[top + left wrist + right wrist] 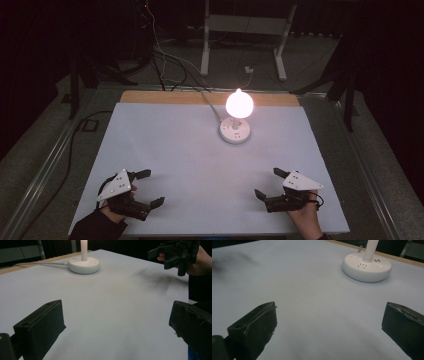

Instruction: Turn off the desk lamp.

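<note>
A lit white lamp (239, 104) glows on its round white base (235, 131) at the back middle of the white table (200, 165). The base (84, 265) has sockets on top (367, 266) and a white cable running back. My left gripper (149, 188) rests near the front left, open and holding nothing. At the front right, my right gripper (270, 183) is open too, with bare table between its jaws. In the left gripper view the right gripper (172, 255) shows far off in a hand. Both grippers lie well short of the lamp.
The table's wooden back edge (165, 97) shows behind the white top. Cables (165, 60) and a white stand (245, 30) lie on the dark floor beyond. Metal rails (45, 165) run along both sides of the table.
</note>
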Action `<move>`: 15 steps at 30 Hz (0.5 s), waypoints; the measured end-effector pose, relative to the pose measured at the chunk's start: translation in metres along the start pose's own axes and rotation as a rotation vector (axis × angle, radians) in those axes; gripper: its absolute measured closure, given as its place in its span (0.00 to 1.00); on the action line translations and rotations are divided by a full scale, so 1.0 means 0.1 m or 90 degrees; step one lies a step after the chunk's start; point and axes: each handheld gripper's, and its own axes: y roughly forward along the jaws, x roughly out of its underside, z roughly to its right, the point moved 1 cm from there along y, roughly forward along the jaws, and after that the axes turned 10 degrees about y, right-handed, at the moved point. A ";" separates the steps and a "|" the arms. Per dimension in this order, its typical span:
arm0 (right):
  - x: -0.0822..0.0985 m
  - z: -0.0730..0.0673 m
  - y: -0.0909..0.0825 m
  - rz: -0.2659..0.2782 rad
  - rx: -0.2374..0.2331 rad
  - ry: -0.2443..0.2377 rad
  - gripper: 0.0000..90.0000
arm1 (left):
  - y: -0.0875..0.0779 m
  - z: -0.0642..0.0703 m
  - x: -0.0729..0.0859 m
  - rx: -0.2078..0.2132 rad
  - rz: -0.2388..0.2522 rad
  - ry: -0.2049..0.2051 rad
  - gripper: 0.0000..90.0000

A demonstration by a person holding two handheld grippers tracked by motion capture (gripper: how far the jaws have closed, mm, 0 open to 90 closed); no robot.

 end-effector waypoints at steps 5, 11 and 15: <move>-0.01 0.00 0.00 -0.012 0.002 -0.005 0.00 | -0.01 0.00 0.00 0.000 0.002 -0.002 0.01; -0.02 0.02 0.00 -0.024 -0.004 0.005 0.00 | 0.00 0.00 0.00 0.004 -0.001 -0.003 0.01; -0.03 0.01 0.00 -0.025 -0.005 0.004 0.00 | 0.00 0.00 0.00 0.004 -0.003 -0.004 0.01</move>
